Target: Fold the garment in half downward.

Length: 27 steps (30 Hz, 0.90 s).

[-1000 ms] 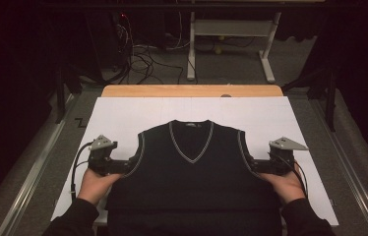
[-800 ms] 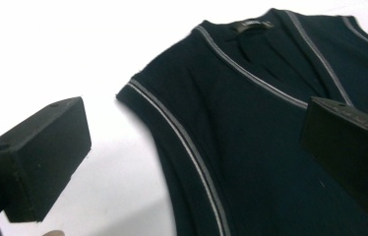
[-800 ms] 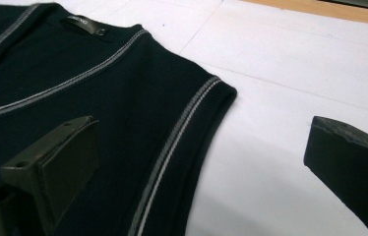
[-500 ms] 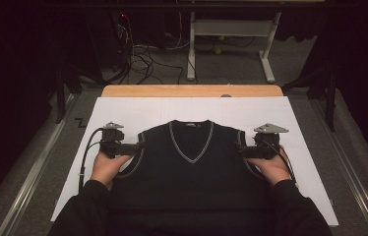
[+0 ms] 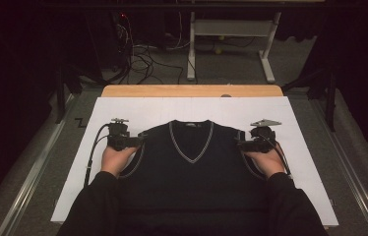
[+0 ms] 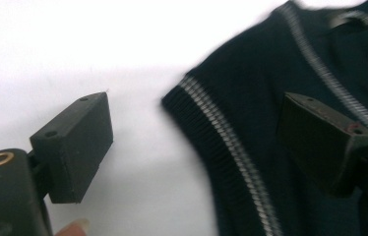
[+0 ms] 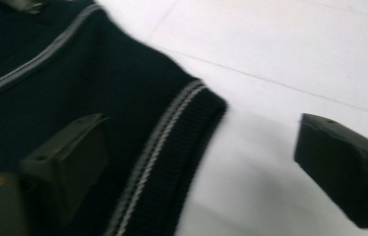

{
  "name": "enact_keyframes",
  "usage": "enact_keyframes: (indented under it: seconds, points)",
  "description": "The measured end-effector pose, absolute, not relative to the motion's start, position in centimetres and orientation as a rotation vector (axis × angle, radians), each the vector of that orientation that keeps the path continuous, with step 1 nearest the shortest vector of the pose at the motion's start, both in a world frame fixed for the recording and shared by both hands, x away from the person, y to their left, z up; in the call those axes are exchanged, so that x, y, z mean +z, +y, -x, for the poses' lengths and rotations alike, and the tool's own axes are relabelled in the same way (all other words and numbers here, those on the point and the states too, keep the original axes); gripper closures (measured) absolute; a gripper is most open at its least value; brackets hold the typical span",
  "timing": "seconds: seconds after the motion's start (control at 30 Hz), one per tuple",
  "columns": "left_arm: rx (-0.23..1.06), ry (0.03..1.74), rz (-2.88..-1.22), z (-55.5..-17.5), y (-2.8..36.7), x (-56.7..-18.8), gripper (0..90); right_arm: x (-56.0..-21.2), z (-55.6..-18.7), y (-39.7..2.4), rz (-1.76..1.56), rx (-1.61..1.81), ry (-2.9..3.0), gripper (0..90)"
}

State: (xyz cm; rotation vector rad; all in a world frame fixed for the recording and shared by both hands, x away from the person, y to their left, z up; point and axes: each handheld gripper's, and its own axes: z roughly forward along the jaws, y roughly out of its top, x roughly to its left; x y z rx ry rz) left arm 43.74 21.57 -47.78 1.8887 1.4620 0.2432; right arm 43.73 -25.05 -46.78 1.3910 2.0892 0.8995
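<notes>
The left gripper (image 5: 140, 141) sits at the shoulder of a dark sleeveless V-neck vest (image 5: 192, 172) that lies flat, front up, on the white table sheet (image 5: 192, 108). In the left gripper view its jaws stand apart and astride the armhole trim (image 6: 231, 147): one jaw over bare sheet, the other over the dark knit, nothing pinched yet. They have just been closing a little, with the shoulder edge between them but not pressed.

Between the two tools, the vest's striped V collar (image 5: 191, 142) points back toward the person, and the body of the garment runs down under the forearms.

The right gripper (image 5: 241, 144) mirrors the first at the other shoulder. In the right gripper view one jaw hangs over the knit and the other over the sheet, with the ribbed armhole edge (image 7: 172, 147) between them; these jaws too have just been narrowing, and they hold nothing so far.

The risks, as I judge them: if the jaws shut while riding above the cloth, they will close on air or catch only the top layer, so the back of the vest stays behind and bunches. A shallow bite on the springy rib could slip once the shoulders are lifted. And if one side grips before the other, the vest may skew on the sheet.
</notes>
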Motion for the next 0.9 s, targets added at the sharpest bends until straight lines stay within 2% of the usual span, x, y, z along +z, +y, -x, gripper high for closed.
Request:
enact_keyframes:
  seconds: [0.23,0.33,0.47,0.5,0.73,0.8,0.9]
  points:
    - [0.292,1.476,-1.956,-44.3,20.5,-47.6,12.9,-47.4,-44.9,-25.0,-1.431,0.89,2.101,20.1]
    - [0.328,1.477,-1.971,-44.2,19.9,-47.5,21.7,-47.5,-45.0,-24.6,-1.427,0.894,2.093,25.1]
    - [0.343,1.49,-1.948,-44.0,19.4,-47.5,38.8,-47.5,-45.0,-24.3,-1.416,0.908,2.092,38.0]
    - [0.339,1.49,-1.945,-43.9,19.2,-47.5,44.2,-47.4,-45.0,-24.2,-1.421,0.907,2.093,41.7]
    - [0.334,1.466,-1.936,-43.7,18.4,-47.7,63.2,-47.1,-44.8,-23.1,-1.409,0.905,2.139,74.6]
    - [0.34,1.461,-1.934,-43.6,18.1,-47.7,69.3,-47.1,-44.8,-22.9,-1.394,0.905,2.146,78.2]
    - [0.36,1.456,-1.932,-43.4,17.6,-47.7,71.3,-47.2,-44.7,-22.8,-1.402,0.921,2.137,79.0]
